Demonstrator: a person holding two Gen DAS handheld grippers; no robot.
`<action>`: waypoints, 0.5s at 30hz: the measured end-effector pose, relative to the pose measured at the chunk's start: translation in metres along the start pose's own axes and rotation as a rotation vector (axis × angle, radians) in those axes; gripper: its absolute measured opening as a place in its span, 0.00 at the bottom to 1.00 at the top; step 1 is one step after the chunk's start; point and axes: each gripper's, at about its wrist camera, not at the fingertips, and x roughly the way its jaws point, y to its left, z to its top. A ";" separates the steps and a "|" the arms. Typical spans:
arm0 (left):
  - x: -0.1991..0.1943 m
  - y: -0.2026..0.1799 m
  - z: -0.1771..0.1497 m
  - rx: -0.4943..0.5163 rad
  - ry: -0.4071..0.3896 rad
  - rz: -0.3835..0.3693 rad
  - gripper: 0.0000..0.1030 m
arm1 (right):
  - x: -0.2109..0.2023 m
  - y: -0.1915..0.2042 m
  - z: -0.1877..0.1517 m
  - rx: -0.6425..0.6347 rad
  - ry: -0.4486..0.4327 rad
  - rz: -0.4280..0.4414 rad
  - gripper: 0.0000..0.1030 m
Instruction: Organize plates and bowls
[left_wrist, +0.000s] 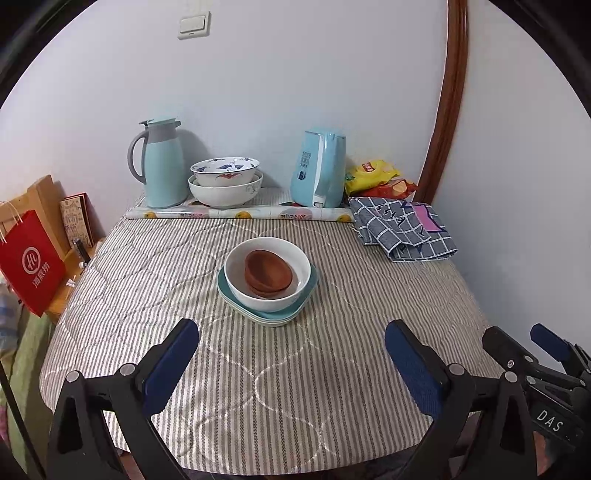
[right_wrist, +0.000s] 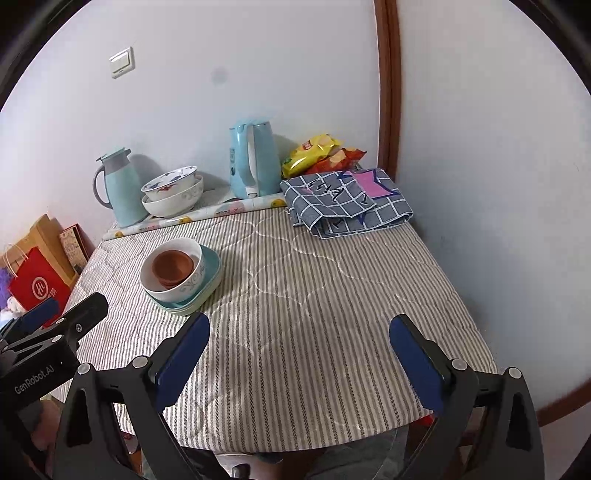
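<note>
Brown bowls (left_wrist: 268, 272) could be tipped from the stack if jarred; both claws, left (left_wrist: 291, 363) and right (right_wrist: 299, 365), are held wide, empty.

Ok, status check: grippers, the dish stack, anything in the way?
Left hand-held gripper open, right hand-held gripper open, both empty. Brown bowls nested in white bowl on teal plates, mid-table. Path clear.

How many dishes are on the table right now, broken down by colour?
Brown bowls, nested inside the white bowl: 2
Plain white bowl in the middle stack: 1
Teal plates under it: at least 2, edges hard to separate
White patterned bowls stacked at the back: 2
Total: 7, if the plates are 2
</note>
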 end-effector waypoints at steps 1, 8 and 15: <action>-0.001 0.000 -0.001 0.000 -0.001 0.001 0.99 | 0.000 0.000 0.000 0.000 0.000 -0.001 0.94; -0.001 -0.002 -0.002 0.010 0.001 0.011 0.99 | -0.003 0.001 -0.003 -0.002 -0.004 0.001 0.94; -0.002 -0.002 -0.002 0.009 -0.002 0.011 0.99 | -0.005 0.002 -0.005 -0.003 -0.002 -0.004 0.94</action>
